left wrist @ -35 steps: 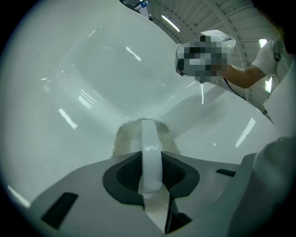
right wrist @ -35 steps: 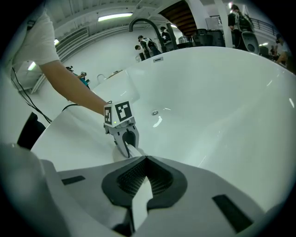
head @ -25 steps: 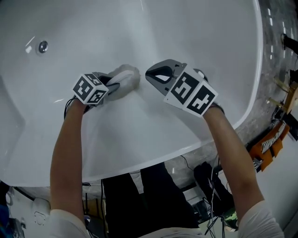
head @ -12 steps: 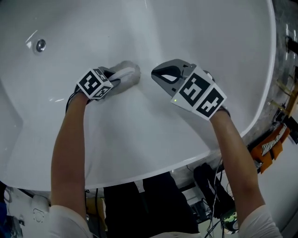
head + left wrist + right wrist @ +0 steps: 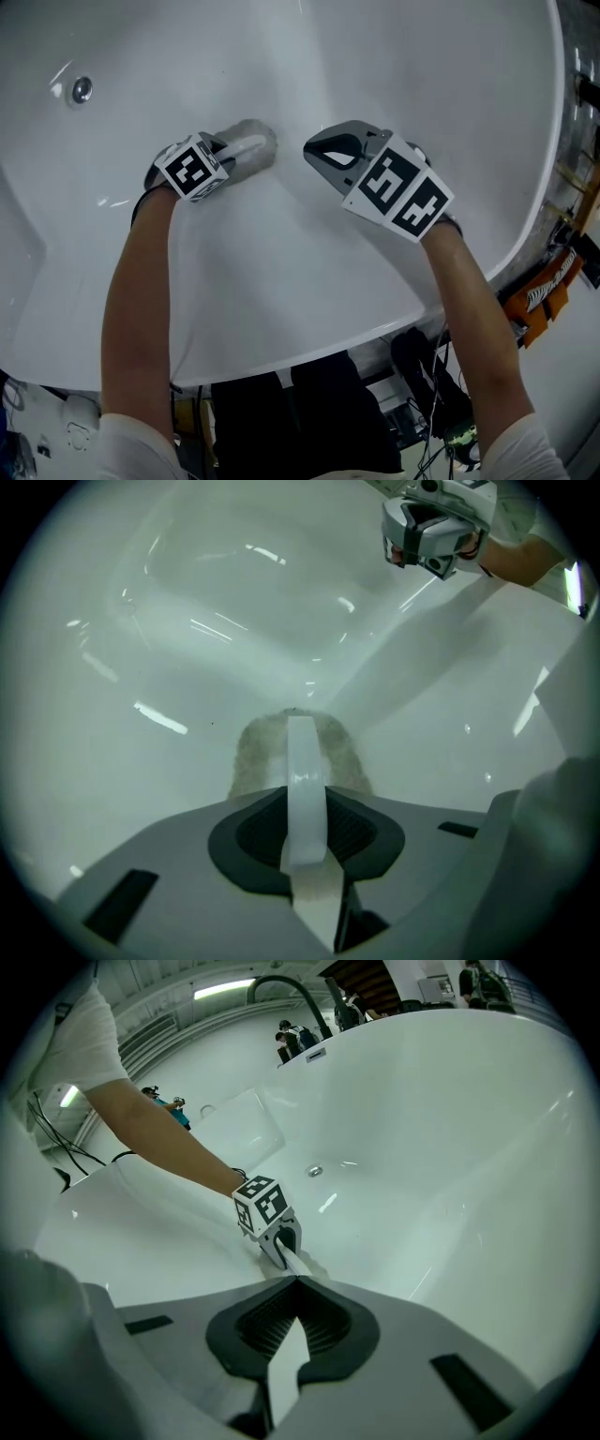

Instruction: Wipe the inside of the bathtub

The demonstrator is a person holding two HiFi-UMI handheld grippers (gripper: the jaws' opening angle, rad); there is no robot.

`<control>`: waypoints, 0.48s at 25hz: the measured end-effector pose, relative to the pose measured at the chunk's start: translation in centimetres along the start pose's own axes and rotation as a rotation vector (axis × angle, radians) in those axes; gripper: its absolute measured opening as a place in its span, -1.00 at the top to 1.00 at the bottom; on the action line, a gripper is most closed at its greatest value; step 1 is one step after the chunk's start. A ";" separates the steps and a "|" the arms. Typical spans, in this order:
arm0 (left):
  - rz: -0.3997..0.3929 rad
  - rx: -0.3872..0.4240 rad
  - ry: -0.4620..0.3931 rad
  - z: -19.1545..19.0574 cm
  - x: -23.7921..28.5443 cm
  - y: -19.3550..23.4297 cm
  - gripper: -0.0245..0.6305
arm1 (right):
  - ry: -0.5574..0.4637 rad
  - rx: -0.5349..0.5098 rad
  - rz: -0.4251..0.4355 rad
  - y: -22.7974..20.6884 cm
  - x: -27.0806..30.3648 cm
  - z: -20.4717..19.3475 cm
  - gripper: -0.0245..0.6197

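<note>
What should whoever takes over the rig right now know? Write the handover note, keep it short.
Left gripper: shut on the grey cloth, which is pressed to the sloped inner wall of the bathtub.
Right gripper: shut, empty, held beside the cloth and apart from it.
Drain: upper left in the head view.
Done: cannot tell which areas are wiped; no marks show.
Left: probably wipe on across the wall and floor towards the drain.

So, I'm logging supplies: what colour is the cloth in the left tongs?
Pale greyish white, a fuzzy cloth; the left gripper view shows it best.
</note>
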State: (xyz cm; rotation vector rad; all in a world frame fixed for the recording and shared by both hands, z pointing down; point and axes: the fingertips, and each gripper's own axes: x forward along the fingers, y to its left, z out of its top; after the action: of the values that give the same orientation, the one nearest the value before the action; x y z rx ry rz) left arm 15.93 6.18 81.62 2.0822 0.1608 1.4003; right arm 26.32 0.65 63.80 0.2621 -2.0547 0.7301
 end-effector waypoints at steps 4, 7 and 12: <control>-0.006 -0.018 0.025 -1.6 -0.6 0.3 0.63 | 0.008 -0.005 0.005 0.4 0.3 0.4 0.87; -0.005 -0.031 0.047 -4.5 -1.0 0.7 0.63 | 0.012 -0.006 0.009 1.3 1.8 0.8 0.87; 0.000 -0.065 0.077 -9.1 -3.0 1.1 0.63 | 0.021 -0.007 0.017 2.7 3.5 2.0 0.87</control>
State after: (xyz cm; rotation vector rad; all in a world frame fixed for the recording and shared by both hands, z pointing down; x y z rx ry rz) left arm 6.42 7.91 82.11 1.9765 0.1450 1.4668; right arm 21.72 1.98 64.73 0.2332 -2.0416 0.7331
